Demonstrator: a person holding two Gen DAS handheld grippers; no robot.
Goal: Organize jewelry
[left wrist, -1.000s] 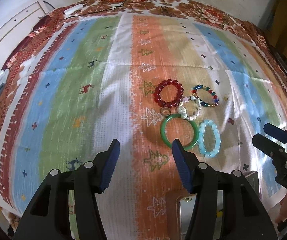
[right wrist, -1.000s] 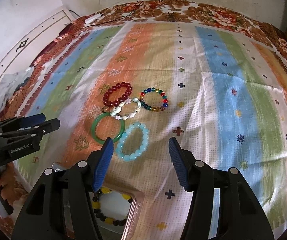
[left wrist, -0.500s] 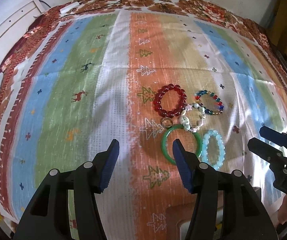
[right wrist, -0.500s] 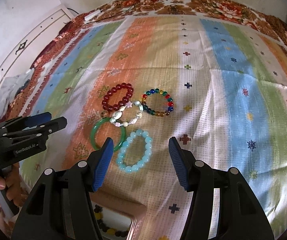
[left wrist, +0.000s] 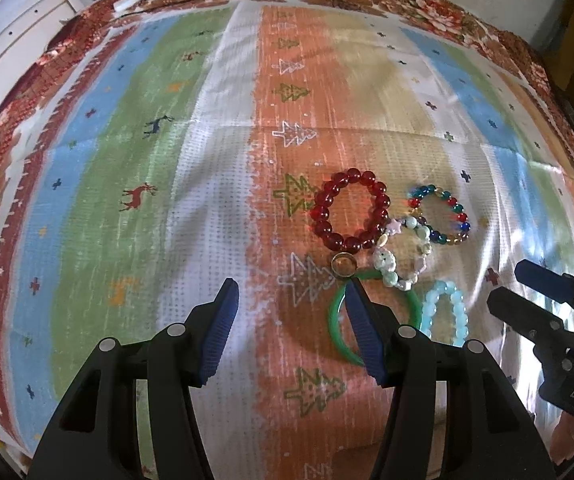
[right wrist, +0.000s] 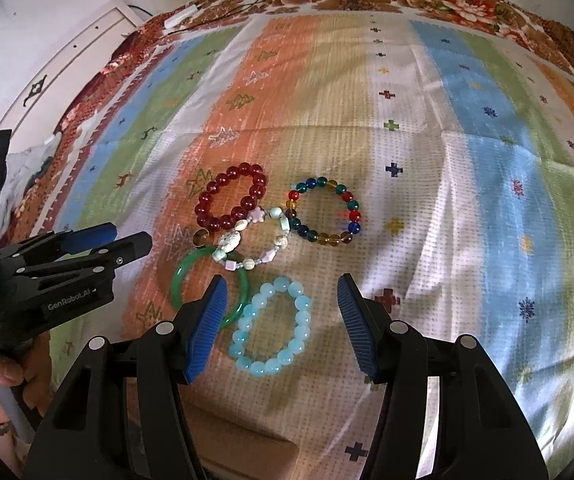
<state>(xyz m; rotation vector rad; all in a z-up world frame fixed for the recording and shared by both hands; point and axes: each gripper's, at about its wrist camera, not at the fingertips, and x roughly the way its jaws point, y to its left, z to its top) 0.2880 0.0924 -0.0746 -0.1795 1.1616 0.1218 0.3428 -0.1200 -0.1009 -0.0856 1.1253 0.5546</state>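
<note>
Right gripper point(right wrist: 281, 320) hangs with blue pads spread wide, empty, straddling the pale aqua beaded bracelet point(right wrist: 273, 332) on the striped woven cloth point(right wrist: 467, 184); that oval runs lengthwise away from the camera. Left gripper point(left wrist: 291, 320) is also spread and empty, its right pad over the green jade-like bangle point(left wrist: 337, 326). Beyond lie a shell-and-star charm bracelet point(right wrist: 253, 242), a dark red beaded bracelet point(right wrist: 231, 196), a multicoloured glass-bead bracelet point(right wrist: 325, 212) and a small gold ring point(left wrist: 343, 265) touching the bangle.
</note>
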